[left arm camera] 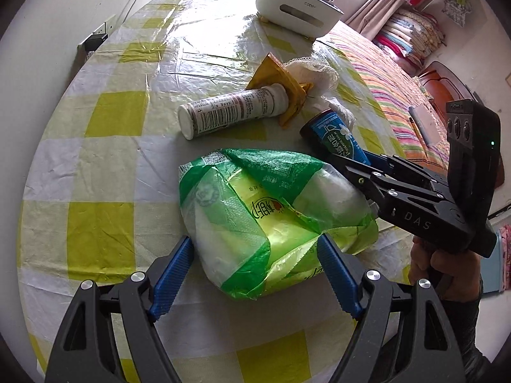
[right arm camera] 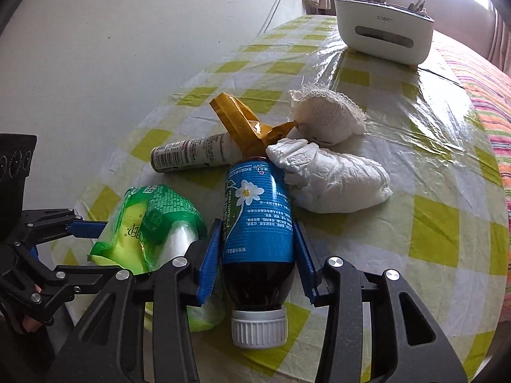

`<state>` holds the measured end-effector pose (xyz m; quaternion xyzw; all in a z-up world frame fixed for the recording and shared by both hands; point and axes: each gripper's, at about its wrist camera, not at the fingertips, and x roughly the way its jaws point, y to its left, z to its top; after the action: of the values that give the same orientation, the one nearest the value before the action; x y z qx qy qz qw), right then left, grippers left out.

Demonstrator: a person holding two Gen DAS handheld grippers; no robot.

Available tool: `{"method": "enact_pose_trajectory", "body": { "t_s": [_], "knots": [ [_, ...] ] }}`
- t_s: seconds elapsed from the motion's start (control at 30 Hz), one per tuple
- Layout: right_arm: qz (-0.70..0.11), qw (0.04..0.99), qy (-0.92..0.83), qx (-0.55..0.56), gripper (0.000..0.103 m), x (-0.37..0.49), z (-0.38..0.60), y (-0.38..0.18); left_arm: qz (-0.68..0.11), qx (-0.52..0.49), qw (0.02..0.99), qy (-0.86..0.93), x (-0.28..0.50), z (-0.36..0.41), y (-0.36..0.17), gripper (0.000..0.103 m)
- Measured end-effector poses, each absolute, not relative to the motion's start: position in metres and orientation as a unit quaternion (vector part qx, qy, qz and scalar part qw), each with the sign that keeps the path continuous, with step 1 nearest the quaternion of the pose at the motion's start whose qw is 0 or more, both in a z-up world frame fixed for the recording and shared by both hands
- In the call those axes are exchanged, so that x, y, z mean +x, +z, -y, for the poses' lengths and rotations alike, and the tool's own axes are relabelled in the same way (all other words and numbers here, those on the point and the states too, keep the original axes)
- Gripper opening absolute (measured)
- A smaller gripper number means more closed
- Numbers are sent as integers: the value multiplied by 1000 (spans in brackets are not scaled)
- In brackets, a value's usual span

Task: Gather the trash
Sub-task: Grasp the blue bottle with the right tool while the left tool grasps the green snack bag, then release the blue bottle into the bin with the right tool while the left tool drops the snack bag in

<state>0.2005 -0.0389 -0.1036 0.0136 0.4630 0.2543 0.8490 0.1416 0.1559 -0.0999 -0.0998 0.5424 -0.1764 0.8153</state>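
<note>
Nearest, the left gripper (left arm camera: pixel 255 274) spreads its fingers around the green bag (left arm camera: pixel 271 223) — soft, crinkly, light. On the tabletop (right arm camera: pixel 431 233) beside it, the right gripper (right arm camera: pixel 257 255) straddles the rigid, slick blue bottle (right arm camera: pixel 258 220) mid-label, fingers not yet pinching — grip there.

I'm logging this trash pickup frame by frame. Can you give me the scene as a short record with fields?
surface: table with yellow-checked cloth
left gripper: open, fingers either side of green plastic bag
right gripper: fingers around blue-labelled bottle, contact unclear
bottle pose: lying, white cap toward camera
other trash: white tube, yellow wrapper, crumpled tissues
far end: white bin
</note>
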Motion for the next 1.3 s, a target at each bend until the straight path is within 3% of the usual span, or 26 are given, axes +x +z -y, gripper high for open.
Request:
{"method": "enact_pose_trajectory", "body": {
  "t_s": [0.33,0.6,0.8,1.3],
  "knots": [
    [-393,876,254,115,42,158,80,-66,-525,-110,825,-178,141,-149,-103,75],
    [-346,898,196,187,42,135,130,-59,-502,-118,833,-201,138,-124,-100,36],
    [-308,913,126,235,42,118,174,-57,-453,-107,858,-217,127,-98,-79,22],
    [-261,929,-48,257,42,72,250,-62,-389,-86,883,-249,115,-41,-50,17]
  ]
}}
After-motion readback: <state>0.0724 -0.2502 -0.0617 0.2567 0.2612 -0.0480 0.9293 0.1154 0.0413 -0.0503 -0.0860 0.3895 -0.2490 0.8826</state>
